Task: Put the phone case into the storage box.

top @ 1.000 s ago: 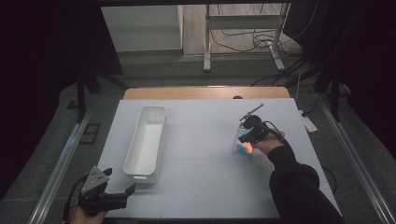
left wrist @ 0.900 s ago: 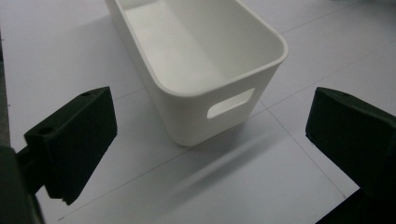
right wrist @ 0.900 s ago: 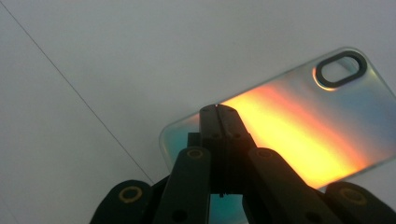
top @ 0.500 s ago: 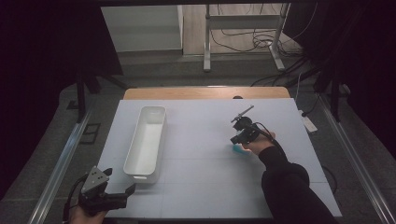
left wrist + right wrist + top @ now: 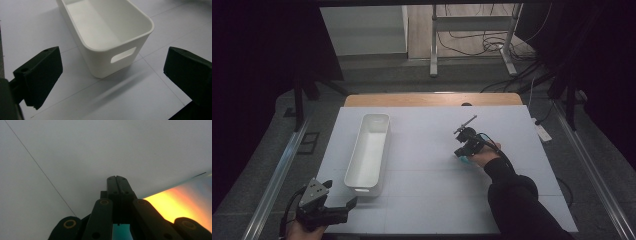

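My left gripper [image 5: 345, 210] rests at the table's near left corner, open, with nothing between its jaws. In the left gripper view, the gripper [image 5: 113, 72] faces the short handle end of a long white bin [image 5: 107, 32], which stands a little ahead of it. The bin [image 5: 368, 150] is empty and lies lengthwise on the left half of the table. My right gripper [image 5: 461, 150] is right of centre, tilted down at the white tabletop, its jaws shut together [image 5: 117, 180]. A small teal thing [image 5: 465, 159] shows under that hand; beside the jaws lies an orange-yellow glowing patch [image 5: 175, 205].
The white tabletop [image 5: 422, 190] has thin grid lines. A wooden strip [image 5: 432, 99] runs along its far edge. Metal rails flank both sides, and cables and a stand's legs [image 5: 472, 60] lie on the floor beyond.
The right hand has slid a little to the left across the table and sunk slightly. The orange glow beside it no longer shows from above. The left gripper has stayed put.
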Demonstrator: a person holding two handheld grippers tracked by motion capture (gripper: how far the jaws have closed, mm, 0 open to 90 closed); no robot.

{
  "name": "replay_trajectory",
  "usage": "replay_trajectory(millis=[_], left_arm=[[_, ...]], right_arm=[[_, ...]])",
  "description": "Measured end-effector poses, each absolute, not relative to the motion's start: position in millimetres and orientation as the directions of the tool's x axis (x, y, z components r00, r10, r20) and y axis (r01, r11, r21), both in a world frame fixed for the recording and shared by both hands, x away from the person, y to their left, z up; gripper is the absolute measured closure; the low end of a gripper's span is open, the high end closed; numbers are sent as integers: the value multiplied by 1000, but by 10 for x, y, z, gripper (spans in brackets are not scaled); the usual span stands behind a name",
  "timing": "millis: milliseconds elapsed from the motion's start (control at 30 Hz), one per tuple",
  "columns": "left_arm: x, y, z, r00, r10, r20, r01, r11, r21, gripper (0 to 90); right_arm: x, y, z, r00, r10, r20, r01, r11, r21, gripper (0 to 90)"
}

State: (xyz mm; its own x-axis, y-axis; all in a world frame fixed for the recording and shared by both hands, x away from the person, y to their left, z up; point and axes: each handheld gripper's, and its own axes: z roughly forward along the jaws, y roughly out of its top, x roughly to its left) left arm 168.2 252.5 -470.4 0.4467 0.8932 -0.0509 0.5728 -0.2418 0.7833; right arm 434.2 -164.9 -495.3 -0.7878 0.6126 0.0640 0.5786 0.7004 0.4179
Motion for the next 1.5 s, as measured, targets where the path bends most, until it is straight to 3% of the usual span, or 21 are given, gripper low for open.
replay_trajectory(millis=[567, 1500], left_arm=[[1681, 2520, -4705, 447, 893, -47, 572, -245, 783, 28], [1686, 2510, -4705, 445, 895, -43, 575, -249, 779, 30]], right_arm=[[4261, -1752, -4982, -778, 623, 76, 597, 697, 398, 894], [4210, -2344, -4954, -723, 688, 63, 650, 647, 399, 894]])
